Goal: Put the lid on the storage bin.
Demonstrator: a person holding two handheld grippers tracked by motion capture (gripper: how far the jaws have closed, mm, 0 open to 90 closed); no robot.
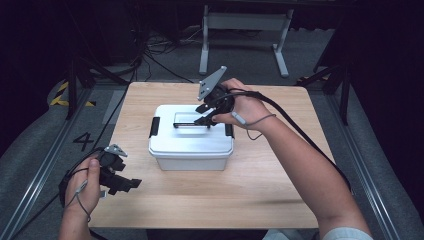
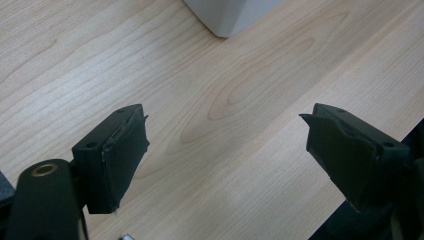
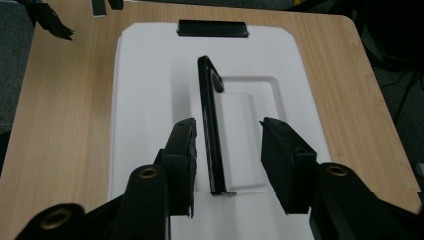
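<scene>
Black two-jaw tool (image 1: 206, 114) with grey three-cornered plate, black trailing cable.

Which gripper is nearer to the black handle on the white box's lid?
Right. The right gripper hovers over the lid with the black handle between its open fingers. The left gripper sits off the white box, near the table's front-left corner.

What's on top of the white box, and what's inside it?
On the white box sits its lid, with a black handle standing up from it. The right tongs are open around that handle. The lid covers the inside, so its contents can't be seen.
</scene>
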